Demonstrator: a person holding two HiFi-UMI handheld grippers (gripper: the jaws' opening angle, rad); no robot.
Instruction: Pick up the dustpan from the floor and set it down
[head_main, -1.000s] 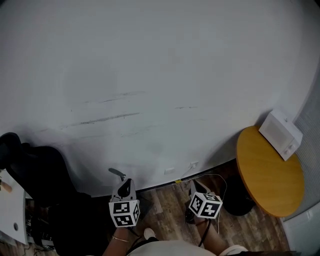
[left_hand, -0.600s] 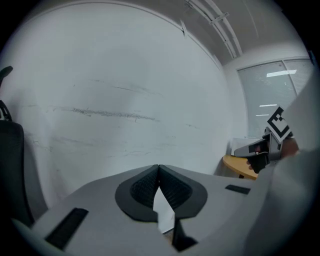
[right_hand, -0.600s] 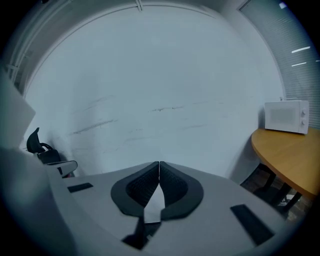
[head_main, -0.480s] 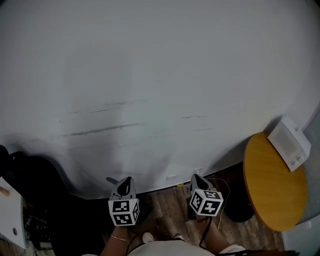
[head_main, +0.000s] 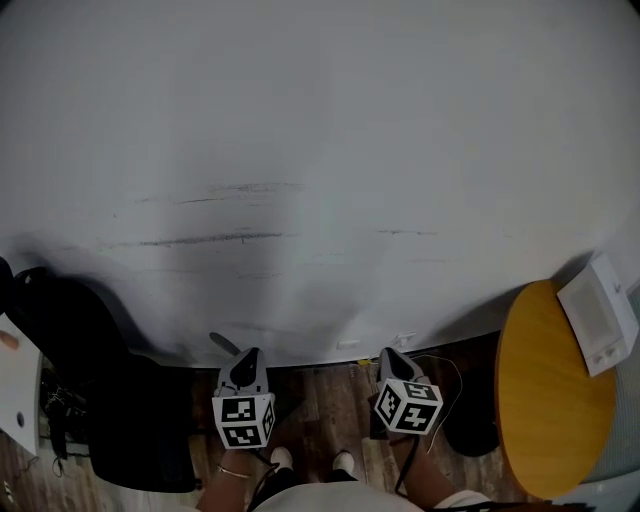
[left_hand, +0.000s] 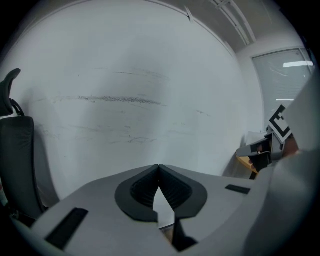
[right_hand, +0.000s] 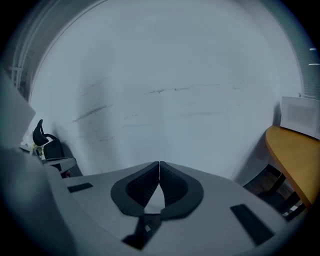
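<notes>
No dustpan shows in any view. In the head view my left gripper (head_main: 246, 360) and right gripper (head_main: 392, 358) are held side by side low in the picture, both aimed at the base of a white wall (head_main: 320, 150). Seen from its own camera, the left gripper (left_hand: 159, 166) has its ribbed pads touching at the tips with nothing between them. The right gripper (right_hand: 159, 163) stands the same way, shut and empty, facing bare wall. The person's shoes (head_main: 310, 462) show between the two grippers on the wooden floor (head_main: 320, 405).
A black office chair (head_main: 90, 400) stands at the left, beside a white desk corner (head_main: 18, 400). A round wooden table (head_main: 550, 390) with a white box (head_main: 600, 325) on it stands at the right. A thin cable (head_main: 440, 365) lies by the skirting.
The view has swung left: the round table slid towards the right edge and more of the black chair shows. Both grippers kept together near the wall's base and stayed shut.
</notes>
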